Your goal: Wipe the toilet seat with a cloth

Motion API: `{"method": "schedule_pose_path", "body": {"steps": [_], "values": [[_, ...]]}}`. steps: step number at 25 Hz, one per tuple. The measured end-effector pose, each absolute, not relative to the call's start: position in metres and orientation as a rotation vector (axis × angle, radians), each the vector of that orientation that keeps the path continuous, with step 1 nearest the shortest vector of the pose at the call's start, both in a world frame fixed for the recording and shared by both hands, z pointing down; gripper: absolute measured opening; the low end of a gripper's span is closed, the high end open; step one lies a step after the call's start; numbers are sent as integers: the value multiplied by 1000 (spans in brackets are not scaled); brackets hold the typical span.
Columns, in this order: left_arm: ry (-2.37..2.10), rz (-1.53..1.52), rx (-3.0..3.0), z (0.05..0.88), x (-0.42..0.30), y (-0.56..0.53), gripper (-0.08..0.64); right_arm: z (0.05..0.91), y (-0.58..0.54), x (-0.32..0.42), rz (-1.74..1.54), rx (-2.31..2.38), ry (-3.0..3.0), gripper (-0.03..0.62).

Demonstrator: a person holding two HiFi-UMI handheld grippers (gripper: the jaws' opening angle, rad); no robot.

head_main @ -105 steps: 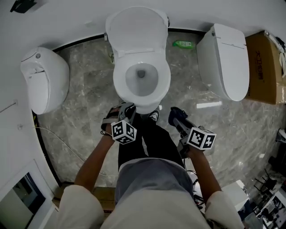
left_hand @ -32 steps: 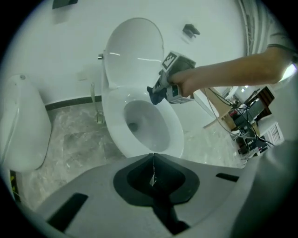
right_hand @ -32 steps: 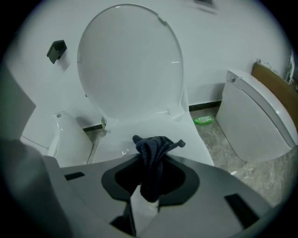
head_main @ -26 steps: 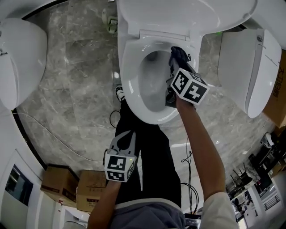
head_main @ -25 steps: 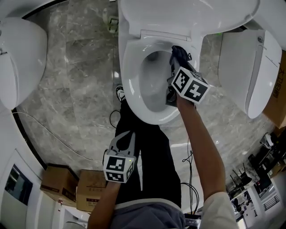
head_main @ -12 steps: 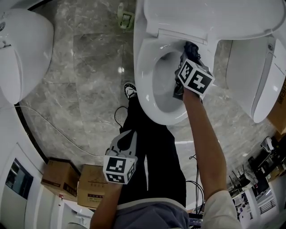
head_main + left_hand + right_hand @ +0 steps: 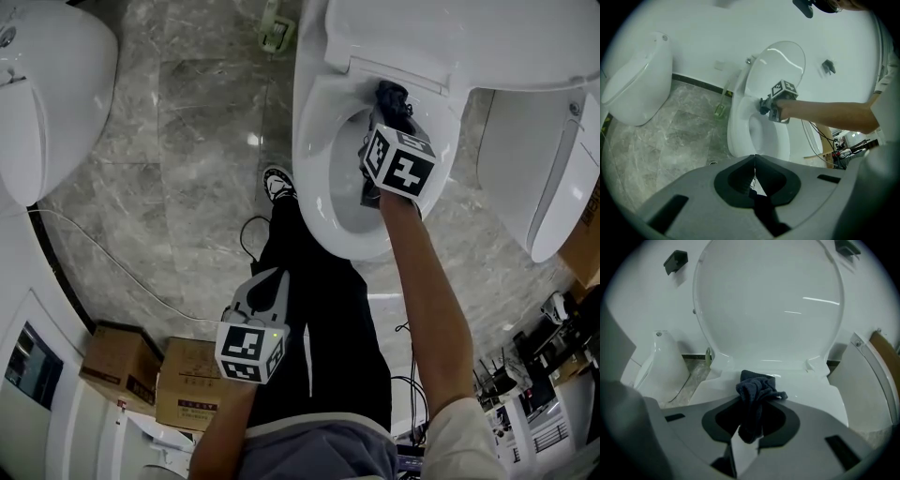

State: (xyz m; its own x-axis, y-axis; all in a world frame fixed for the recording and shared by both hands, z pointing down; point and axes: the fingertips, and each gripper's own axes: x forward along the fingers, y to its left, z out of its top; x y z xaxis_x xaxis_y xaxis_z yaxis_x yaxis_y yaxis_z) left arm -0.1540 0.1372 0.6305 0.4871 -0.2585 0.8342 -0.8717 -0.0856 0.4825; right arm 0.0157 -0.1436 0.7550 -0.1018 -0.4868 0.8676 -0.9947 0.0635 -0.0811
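The right gripper (image 7: pixel 749 430) is clamped on a crumpled dark blue cloth (image 7: pixel 757 389), which rests on the far end of the white oval toilet seat (image 7: pixel 811 392), beneath the raised white lid (image 7: pixel 768 301). The left gripper (image 7: pixel 754 174), jaws together and empty, hangs beside the person's black trouser leg (image 7: pixel 319 319).

The grey marble floor (image 7: pixel 178 141) carries the open toilet (image 7: pixel 314 159). To that toilet's left stands a second toilet (image 7: pixel 52 84), and to its right a third toilet (image 7: pixel 525 178). A white cable (image 7: pixel 112 253) (thin, curving) and cardboard boxes (image 7: pixel 117 366) lie below-left of it.
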Motion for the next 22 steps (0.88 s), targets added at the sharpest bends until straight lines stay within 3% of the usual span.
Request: {"method": "schedule_pose_path", "body": {"steps": [22], "values": [[-1010, 708, 1623, 633, -159, 156, 9, 752, -96, -63, 758, 1020, -1878, 77]]}}
